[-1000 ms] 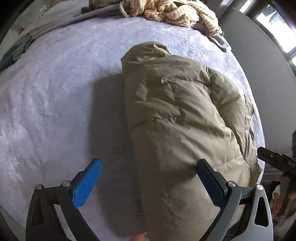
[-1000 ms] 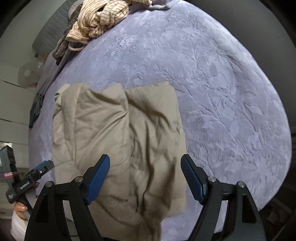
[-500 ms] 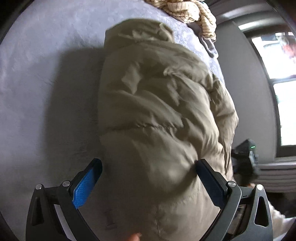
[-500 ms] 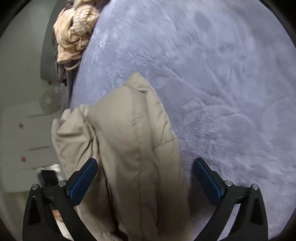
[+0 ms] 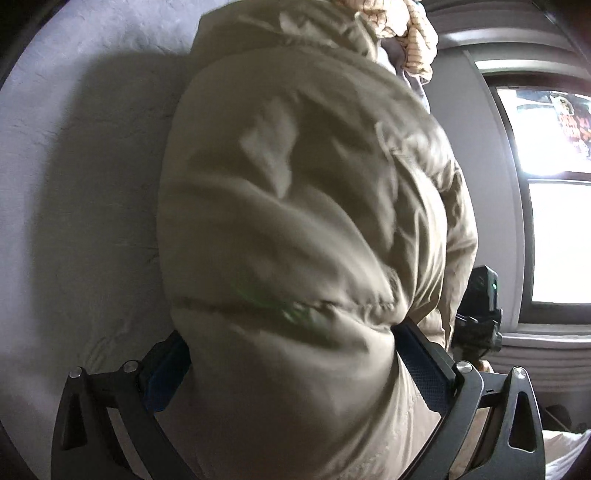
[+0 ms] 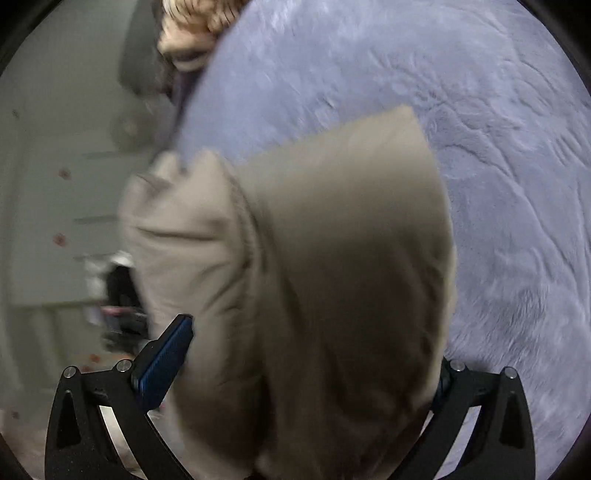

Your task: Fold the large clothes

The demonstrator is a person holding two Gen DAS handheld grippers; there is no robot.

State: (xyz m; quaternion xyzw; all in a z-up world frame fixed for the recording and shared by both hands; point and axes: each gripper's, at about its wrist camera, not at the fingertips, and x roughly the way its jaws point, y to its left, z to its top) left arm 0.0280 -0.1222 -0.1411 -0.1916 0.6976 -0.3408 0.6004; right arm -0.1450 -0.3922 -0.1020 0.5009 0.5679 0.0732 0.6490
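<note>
A bulky khaki padded jacket (image 5: 303,229) lies folded on the lavender bedspread (image 5: 92,147). My left gripper (image 5: 291,354) is wide open, and the near end of the jacket bulges between its blue pads (image 5: 421,365). In the right wrist view the same jacket (image 6: 332,277) fills the gap of my right gripper (image 6: 310,354), also wide open; its left pad (image 6: 166,358) shows, the right pad is hidden behind cloth. The right gripper's body shows in the left wrist view (image 5: 480,306) beyond the jacket.
A cream striped knit garment (image 5: 406,29) lies at the far end of the bed, also in the right wrist view (image 6: 188,33). A bright window (image 5: 554,184) and grey wall stand right of the bed. White cabinets (image 6: 55,184) stand to the left.
Both grippers have dropped low and pushed in around the near end of the jacket from opposite sides. The jacket now fills both views and bulges between the pads.
</note>
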